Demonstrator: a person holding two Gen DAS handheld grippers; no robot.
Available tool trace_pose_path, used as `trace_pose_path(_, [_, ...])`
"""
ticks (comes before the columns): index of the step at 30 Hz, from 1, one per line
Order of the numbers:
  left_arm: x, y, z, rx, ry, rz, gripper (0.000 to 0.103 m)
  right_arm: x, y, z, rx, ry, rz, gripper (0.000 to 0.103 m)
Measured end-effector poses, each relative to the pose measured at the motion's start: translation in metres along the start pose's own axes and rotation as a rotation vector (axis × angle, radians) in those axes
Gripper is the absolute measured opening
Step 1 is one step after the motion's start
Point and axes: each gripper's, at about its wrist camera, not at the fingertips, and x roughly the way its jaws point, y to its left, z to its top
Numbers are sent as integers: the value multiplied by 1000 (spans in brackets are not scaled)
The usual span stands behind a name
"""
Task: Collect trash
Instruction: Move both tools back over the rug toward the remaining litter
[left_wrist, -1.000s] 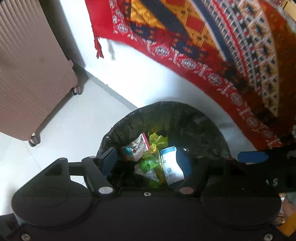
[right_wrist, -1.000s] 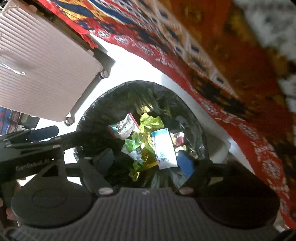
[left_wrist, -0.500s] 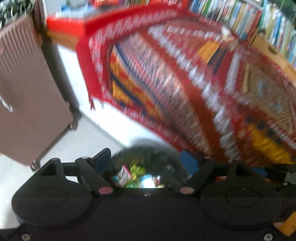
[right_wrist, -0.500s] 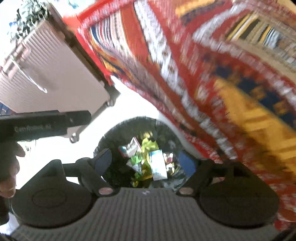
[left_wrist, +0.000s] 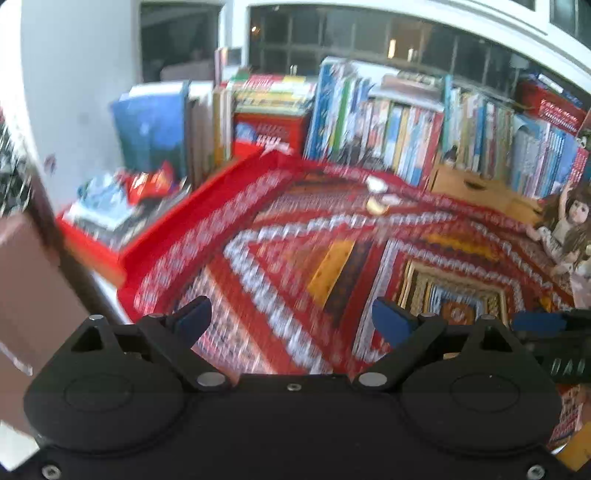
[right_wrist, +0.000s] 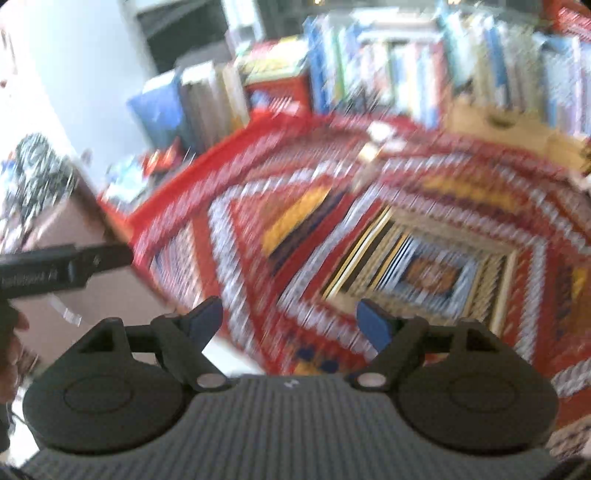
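Left wrist view: your left gripper (left_wrist: 291, 319) is spread wide with nothing between its blue pads, hanging over the near edge of the cloth-covered counter (left_wrist: 258, 258).
Right wrist view: your right gripper (right_wrist: 290, 319) is equally wide apart and empty, over the same near stretch of the patterned cloth (right_wrist: 369, 229); the other tool crosses the left edge of this view.
Blur: both views are smeared, the right one more, so fine detail on the cloth is unreliable.
Trash, far side: a few small pale scraps (left_wrist: 378, 195) lie on the cloth near the counter's far edge, just in front of the row of books (left_wrist: 388, 122). In the right view they show only as a faint light patch (right_wrist: 380, 138).
Trash, far-left corner: a red crinkled wrapper (left_wrist: 149, 182) sits on a pile of papers at the far-left corner; whether it is trash I cannot tell.
Bin: not visible in either view.
Risk, cloth: if you close on the scraps while pressing down, you may pinch the cloth and drag it, shifting everything on it.
Risk, reach: the scraps are well apart from both grippers and close to the books, so a fast reach could knock the books or the doll (left_wrist: 565, 221) at the right edge.
Risk, scraps: they look thin and flat, so pads may slide over them.
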Motion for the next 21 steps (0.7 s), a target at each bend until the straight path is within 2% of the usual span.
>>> trace_pose_path(4, [11, -17, 35, 2, -32, -20, 94, -8, -26, 47, 48, -88, -32, 83])
trace_pose_path(9, [33, -39, 74, 6, -75, -54, 94, -7, -55, 95, 47, -176, -74, 81])
trace_pose_path(11, [46, -50, 87, 13, -92, -31, 93, -2, -66, 112, 26, -200, -87, 79])
trace_pose_path(14, [74, -63, 100, 29, -100, 24, 88, 14, -78, 129, -41, -202, -105, 77])
trace_pose_path(18, [120, -68, 115, 3, -49, -2, 82, 44, -83, 139, -166, -164, -113, 74])
trace_pose_path(21, [156, -72, 119, 45, 3, -1, 77, 75, -82, 141, -249, -112, -87, 74])
